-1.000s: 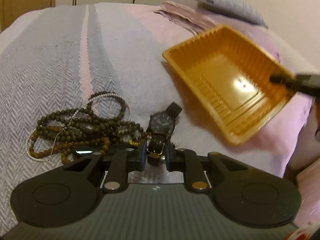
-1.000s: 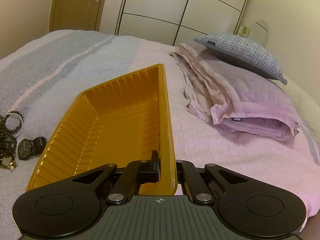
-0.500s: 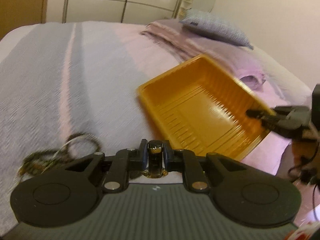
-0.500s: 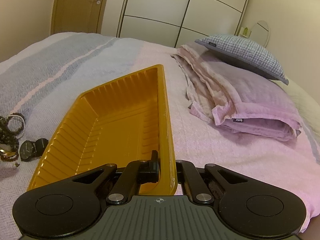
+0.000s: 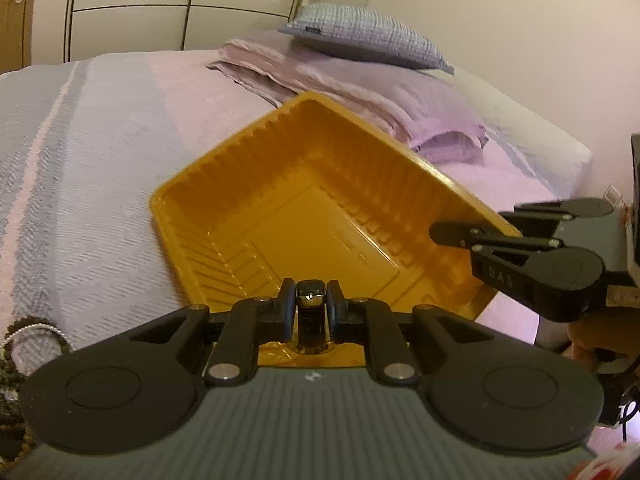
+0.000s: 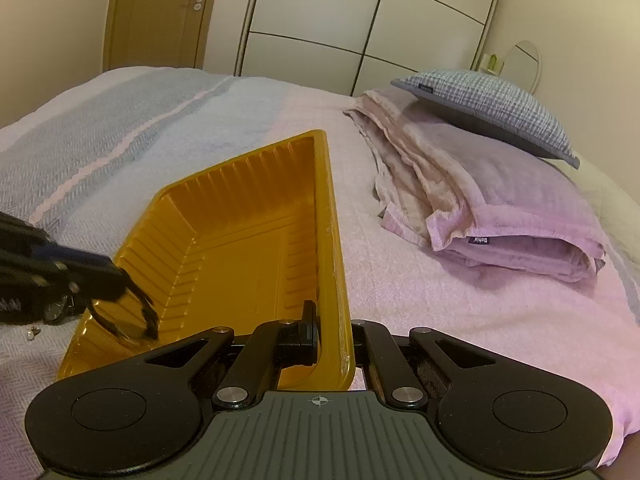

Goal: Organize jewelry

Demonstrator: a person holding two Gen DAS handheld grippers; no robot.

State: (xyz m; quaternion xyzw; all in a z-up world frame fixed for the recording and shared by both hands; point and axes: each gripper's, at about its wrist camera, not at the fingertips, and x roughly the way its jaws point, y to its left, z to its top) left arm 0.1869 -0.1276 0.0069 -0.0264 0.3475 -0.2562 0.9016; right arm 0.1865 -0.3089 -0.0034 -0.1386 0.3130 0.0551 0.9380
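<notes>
The left tool point(image 5: 311, 312) is angling downward, its jaws pinching a watch strap point(image 5: 310, 320) between them. The right tool point(image 6: 332, 336) is also tilting downward, its jaws clamping together on the rim of a tray point(image 6: 340, 280).

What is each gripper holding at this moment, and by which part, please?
The left gripper is shut on the wristwatch, pinching its strap. The right gripper is shut on the orange tray, clamping its rim at the near corner.
</notes>
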